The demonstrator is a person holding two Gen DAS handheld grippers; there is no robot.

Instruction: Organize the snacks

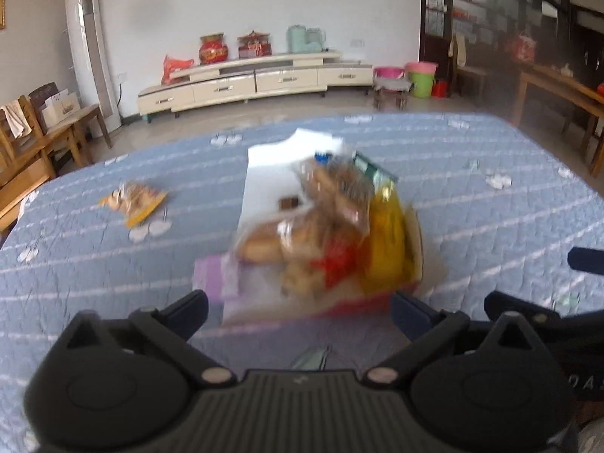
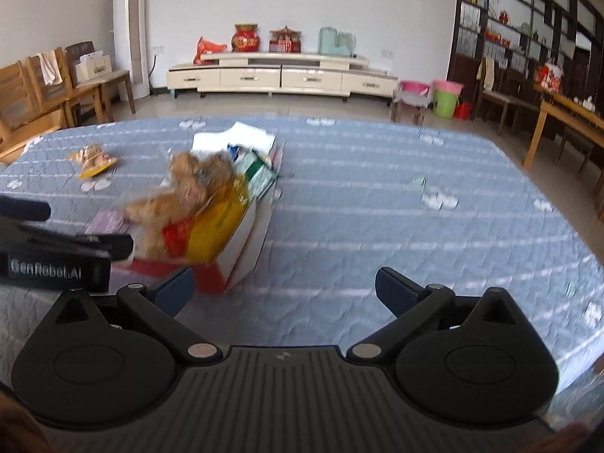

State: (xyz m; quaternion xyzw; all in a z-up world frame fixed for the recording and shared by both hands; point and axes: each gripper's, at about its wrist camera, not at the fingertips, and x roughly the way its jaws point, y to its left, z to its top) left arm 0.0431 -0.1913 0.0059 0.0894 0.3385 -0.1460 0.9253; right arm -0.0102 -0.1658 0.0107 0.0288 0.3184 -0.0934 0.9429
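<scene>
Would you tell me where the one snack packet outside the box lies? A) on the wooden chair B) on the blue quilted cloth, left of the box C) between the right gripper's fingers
B: the loose snack packet lies on the quilted cloth, left of the box, apart from it.

Ahead of the left gripper (image 1: 300,307), the heaped snack box (image 1: 413,241) blocks the way. Bare quilt (image 2: 377,226) lies open ahead of the right gripper (image 2: 285,288); the box stands to its left.

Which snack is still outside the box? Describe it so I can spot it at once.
On the blue quilted table cover, find the white-and-red box piled with snacks. Left of it, apart, lies one snack packet. It is the only snack lying alone on the cover, clear-fronted with yellow edging.
</scene>
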